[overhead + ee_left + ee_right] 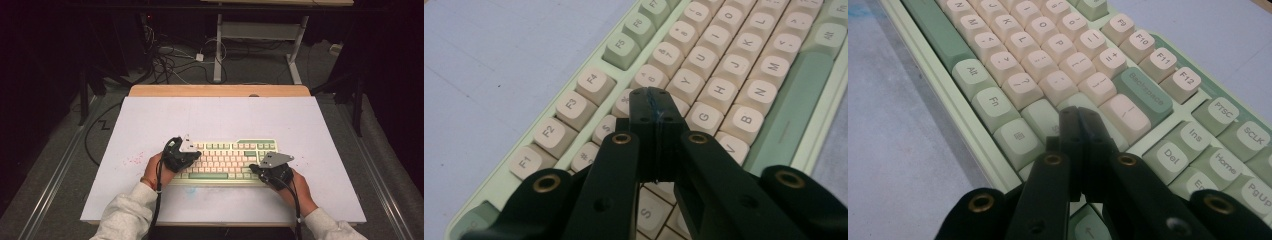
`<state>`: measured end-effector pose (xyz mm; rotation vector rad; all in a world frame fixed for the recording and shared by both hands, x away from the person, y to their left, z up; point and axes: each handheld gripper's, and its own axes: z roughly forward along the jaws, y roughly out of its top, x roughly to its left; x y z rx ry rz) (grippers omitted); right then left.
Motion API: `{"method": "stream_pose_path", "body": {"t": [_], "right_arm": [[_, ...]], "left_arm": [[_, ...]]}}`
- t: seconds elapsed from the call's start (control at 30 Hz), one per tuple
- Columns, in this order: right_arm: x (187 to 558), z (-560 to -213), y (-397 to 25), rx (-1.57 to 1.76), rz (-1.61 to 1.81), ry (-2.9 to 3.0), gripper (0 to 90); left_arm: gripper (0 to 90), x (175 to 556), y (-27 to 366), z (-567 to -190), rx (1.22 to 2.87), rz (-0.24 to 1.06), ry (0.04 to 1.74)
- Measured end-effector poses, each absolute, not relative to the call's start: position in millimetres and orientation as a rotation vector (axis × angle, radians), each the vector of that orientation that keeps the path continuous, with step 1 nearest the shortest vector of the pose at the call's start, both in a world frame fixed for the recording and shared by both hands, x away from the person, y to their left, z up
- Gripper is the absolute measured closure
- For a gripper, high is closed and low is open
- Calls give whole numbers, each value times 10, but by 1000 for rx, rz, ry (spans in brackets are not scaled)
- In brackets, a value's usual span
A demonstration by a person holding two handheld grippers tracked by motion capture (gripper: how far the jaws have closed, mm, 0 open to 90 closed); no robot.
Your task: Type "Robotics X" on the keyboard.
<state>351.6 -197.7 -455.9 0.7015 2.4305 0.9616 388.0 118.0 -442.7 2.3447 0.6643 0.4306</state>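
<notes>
Surveying the high view, I found the pale green keyboard with cream and green keycaps (227, 162) lying in the lower centre of the frame on the white table sheet (150, 120), its long axis running left to right across the picture.

The left gripper (181, 156) hung over the keyboard's left end and the right gripper (270, 170) over its right end, so each hand was nearer its own half.

In the left gripper view, the jaws were pressed together with nothing between them, their joined tip poised over the keys left of the G key (704, 118), lower centre of the frame.

In the right gripper view, the jaws were likewise clenched on nothing, the tip above the green key just below the Backspace key (1142, 89).

I judged the next keypress to lie directly beneath each tip.
</notes>
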Motion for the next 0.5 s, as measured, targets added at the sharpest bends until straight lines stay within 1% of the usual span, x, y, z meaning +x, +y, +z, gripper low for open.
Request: {"method": "stream_pose_path", "body": {"t": [0.5], "right_arm": [[3510, -4562, -1975, 705, 963, 2428, 900]], "left_arm": [[877, 3916, 1139, -4451, 2370, 409, 652]]}}
